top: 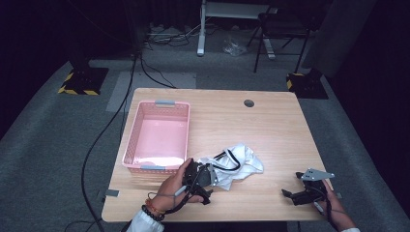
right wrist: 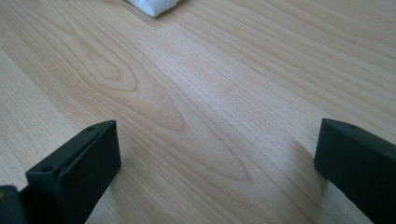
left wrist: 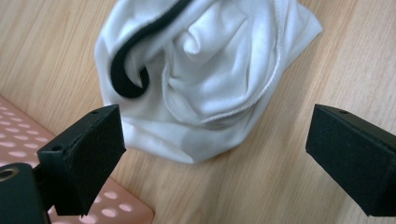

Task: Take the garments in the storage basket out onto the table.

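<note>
In the left gripper view the white garment [left wrist: 210, 79] ran off the top edge; the pink basket [left wrist: 28, 135] was cut by the left and bottom edges; in the right gripper view just a white corner showed at the top edge.

The cloth [left wrist: 210, 79] was soft, matt white fabric with black trim, beside it a perforated pink plastic basket [top: 159, 135]; the table [right wrist: 196, 93] was smooth pale wood.
</note>
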Tool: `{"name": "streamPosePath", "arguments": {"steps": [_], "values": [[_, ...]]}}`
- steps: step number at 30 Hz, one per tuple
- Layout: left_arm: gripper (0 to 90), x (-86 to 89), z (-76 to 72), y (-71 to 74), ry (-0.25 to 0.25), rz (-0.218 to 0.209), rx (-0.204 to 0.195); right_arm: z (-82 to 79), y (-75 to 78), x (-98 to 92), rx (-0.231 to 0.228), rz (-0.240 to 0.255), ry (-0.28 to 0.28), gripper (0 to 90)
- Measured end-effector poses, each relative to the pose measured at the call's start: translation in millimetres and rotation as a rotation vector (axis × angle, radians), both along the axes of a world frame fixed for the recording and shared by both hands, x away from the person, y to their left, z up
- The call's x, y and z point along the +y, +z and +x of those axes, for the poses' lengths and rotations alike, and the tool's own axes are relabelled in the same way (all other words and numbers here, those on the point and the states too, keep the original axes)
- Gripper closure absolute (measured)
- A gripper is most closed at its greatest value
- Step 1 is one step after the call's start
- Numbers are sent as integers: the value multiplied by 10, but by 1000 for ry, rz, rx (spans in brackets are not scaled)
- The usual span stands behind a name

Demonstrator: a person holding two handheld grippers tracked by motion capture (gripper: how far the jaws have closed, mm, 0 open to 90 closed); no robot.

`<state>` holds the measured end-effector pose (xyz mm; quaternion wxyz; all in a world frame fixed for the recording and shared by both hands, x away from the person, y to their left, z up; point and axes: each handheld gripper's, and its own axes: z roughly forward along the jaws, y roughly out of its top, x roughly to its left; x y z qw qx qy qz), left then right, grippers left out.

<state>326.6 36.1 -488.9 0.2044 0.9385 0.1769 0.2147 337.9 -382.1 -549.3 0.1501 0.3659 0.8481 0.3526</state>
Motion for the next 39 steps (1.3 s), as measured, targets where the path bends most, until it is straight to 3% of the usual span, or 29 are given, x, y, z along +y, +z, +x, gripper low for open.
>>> {"name": "streamPosePath", "arguments": {"steps": [18, 25, 27, 33, 39], "values": [[45, 224, -72, -65, 25, -3, 3, 0, 0, 0, 0, 0, 0, 6], [50, 311, -135, -74, 15, -31, -3, 0, 0, 0, 0, 0, 0, 6], [47, 329, -152, -70, 13, -46, 11, 0, 0, 0, 0, 0, 0, 6], [43, 392, -200, -106, 7, -30, 26, 0, 0, 0, 0, 0, 0, 6], [41, 520, -240, -133, 29, -50, 42, 0, 0, 0, 0, 0, 0, 6]]}}
